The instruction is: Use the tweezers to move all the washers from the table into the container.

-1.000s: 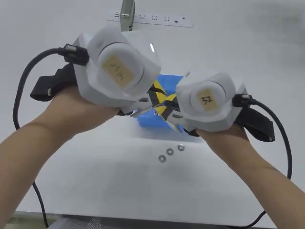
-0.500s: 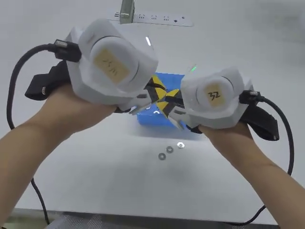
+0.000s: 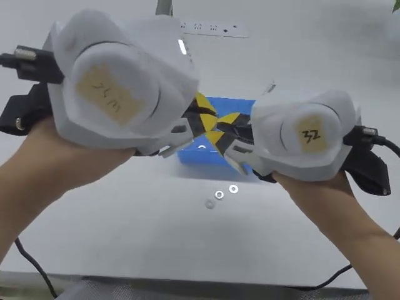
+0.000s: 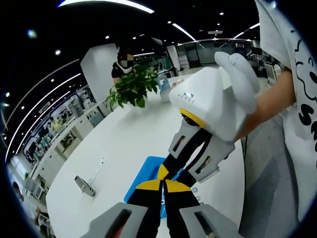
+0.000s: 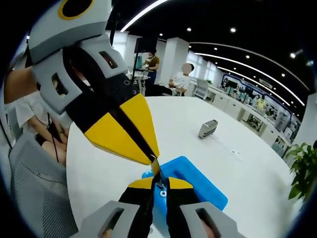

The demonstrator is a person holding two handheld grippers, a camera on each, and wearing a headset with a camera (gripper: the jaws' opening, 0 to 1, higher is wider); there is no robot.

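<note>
Left hand-held gripper (image 4: 163, 186) is clenched on the tweezers (image 5: 156, 167); a thin metal sliver sticks out past its jaw tips. Right hand-held gripper (image 5: 159, 187) sits jaw-to-jaw with it, pinched in on the sliver's free end. Both hang over the blue container (image 5: 200, 186). Reads as a regrip or handover of the tweezers, not a pick yet. Can't tell which side carries the load.

To do it well, I'd say: neither side lets go until the other has a square grip partway along the shank, so the tips can be squeezed. Thin steel will likely twist or drop otherwise.

Three washers (image 3: 219, 195) lie on the counter (image 3: 156, 244) in a short diagonal row, below the grippers on the person's side of the container. They're spaced apart, so single picks look feasible.

Beyond the grippers: power strip (image 3: 209, 27), metal fixture (image 5: 208, 128), potted plant (image 5: 303, 171), all well clear. Main obstruction is the gripper bodies, which mask the tips from above.
</note>
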